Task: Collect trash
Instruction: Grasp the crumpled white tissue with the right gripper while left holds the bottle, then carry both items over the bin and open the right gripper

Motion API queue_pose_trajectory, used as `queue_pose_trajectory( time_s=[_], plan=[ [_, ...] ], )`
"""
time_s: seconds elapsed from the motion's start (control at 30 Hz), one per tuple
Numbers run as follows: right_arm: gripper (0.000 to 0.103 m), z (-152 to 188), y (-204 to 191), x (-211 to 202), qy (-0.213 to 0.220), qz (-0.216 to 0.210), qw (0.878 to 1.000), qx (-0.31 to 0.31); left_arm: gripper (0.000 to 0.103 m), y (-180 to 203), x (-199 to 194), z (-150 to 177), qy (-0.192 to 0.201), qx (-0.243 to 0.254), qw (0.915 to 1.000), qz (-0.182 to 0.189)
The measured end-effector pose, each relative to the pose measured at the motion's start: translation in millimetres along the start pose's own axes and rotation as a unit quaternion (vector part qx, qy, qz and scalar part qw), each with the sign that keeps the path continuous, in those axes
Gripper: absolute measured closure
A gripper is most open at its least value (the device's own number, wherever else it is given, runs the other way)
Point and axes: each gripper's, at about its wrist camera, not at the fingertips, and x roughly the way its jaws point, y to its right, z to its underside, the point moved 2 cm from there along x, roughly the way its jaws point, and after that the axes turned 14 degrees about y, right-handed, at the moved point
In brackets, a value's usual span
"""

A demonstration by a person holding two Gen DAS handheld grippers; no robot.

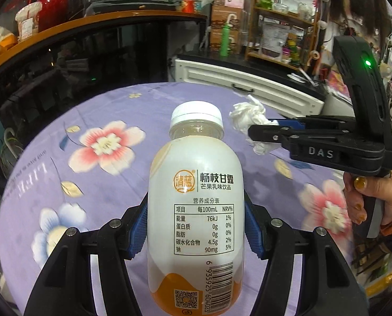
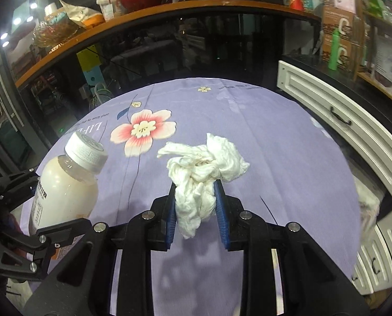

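Right, your left hand-held gripper (image 1: 196, 226) is clamped on the bottle (image 1: 194, 210), blue pads pressed against both sides of its white body, white cap pointing away from you above the purple flowered tabletop (image 1: 111, 184). Your right hand-held gripper (image 2: 197, 205) is squeezed onto the crumpled tissue (image 2: 201, 168), which bulges out ahead of the pads, over that same tabletop. Seen from the right wrist, the bottle (image 2: 64, 187) sits to the left of the tissue, tilted, with a pink flower print (image 2: 143, 131) on the cloth between and beyond them. From the left wrist, the tissue (image 1: 248, 121) shows just right of the bottle's cap, your right hand-held gripper (image 1: 264, 134) pinching it. Beyond the tabletop's far edge stands a white drawer front (image 2: 338, 121).
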Motion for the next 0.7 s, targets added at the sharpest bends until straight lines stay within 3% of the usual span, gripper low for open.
queue_pose_trajectory(
  time_s=[0.5, 0.7],
  plan=[
    [0.076, 87, 99, -183, 0.047, 0.079, 0.993, 0.079, 0.042, 135, -38, 31, 0.023, -0.005, 0.9971, 0.072],
    [0.076, 130, 132, -234, 0.051, 0.12, 0.987, 0.099, 0.042, 195, -49, 42, 0.043, 0.025, 0.9937, 0.101]
  ],
)
